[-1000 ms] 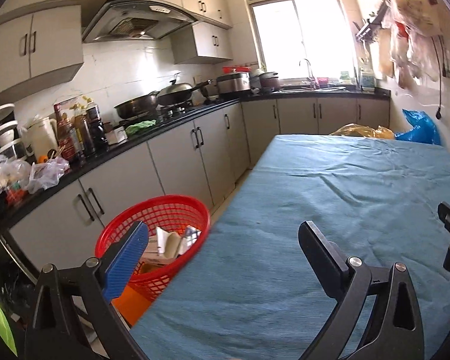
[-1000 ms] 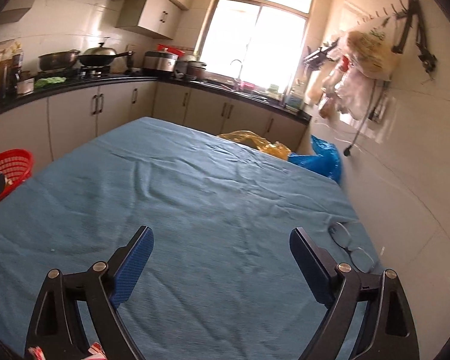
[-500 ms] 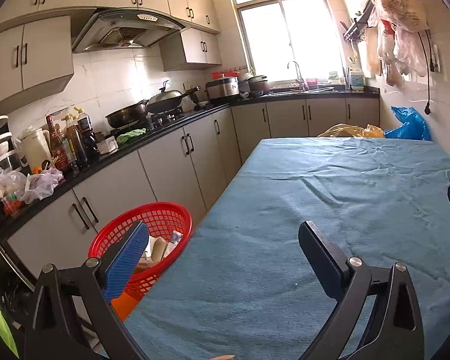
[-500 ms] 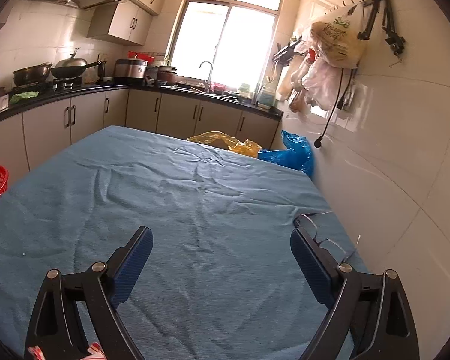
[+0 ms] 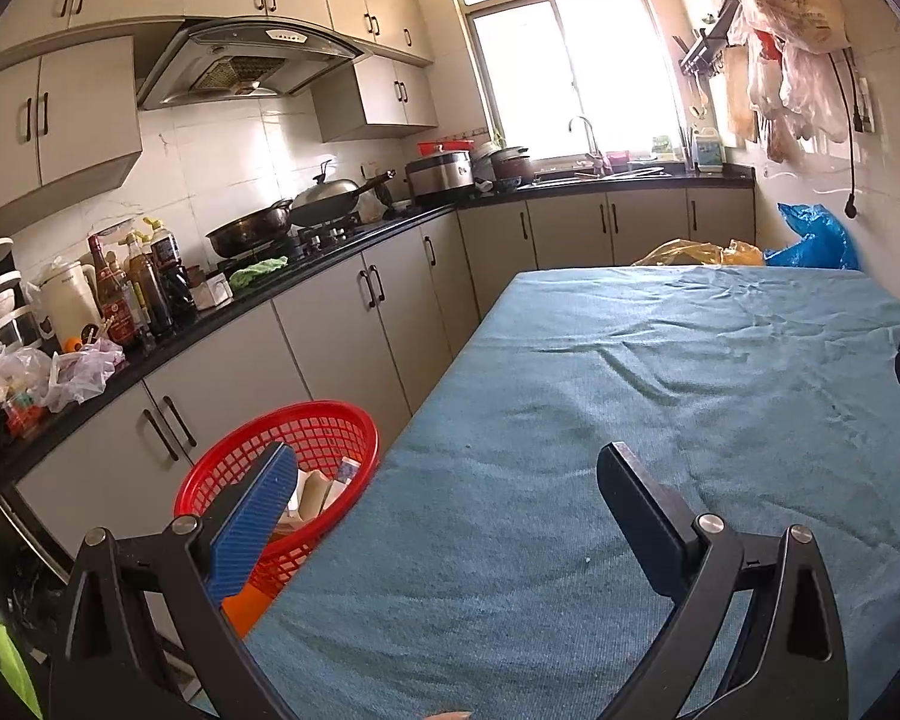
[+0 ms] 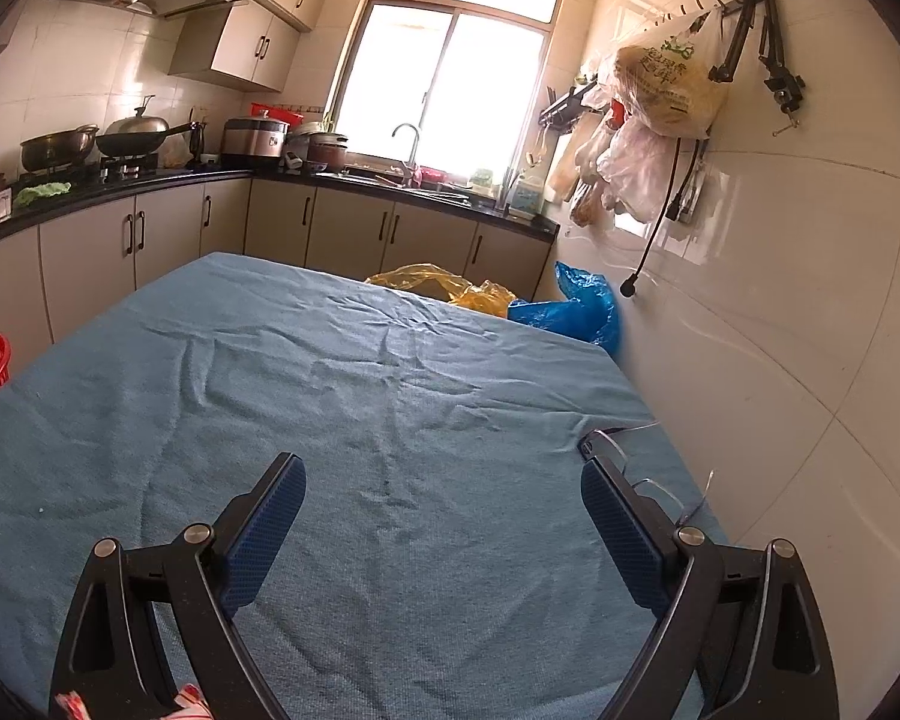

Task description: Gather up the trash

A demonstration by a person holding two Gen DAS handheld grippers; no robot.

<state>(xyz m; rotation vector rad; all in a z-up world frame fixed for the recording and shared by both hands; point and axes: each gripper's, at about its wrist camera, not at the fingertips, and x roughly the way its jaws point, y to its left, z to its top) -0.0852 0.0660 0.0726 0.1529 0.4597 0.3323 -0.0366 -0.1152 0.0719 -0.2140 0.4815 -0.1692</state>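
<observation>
Hovering over wrinkled blue cloth [image 6: 390, 420]: right hand-held gripper [image 6: 444, 480] spread; round red mesh basket [image 5: 306, 444] beside.

A kitchen with a bench [image 6: 390, 420] covered in a wrinkled blue cloth [image 5: 660, 420], and beyond its far edge a crumpled yellow plastic bag [image 6: 444, 288] just beside a blue plastic bag [image 6: 576, 306] against the tiled wall. Along the left runs a black countertop [image 5: 342, 246] over beige cabinets [image 5: 342, 336], holding sauce bottles [image 5: 132, 288], a white kettle [image 5: 69, 300], a wok [image 5: 330, 198] and a rice cooker [image 5: 441, 171]. A bright window [image 6: 444, 78] sits above the sink tap [image 6: 405, 135], and plastic bags [image 6: 660, 96] hang from wall hooks at right
</observation>
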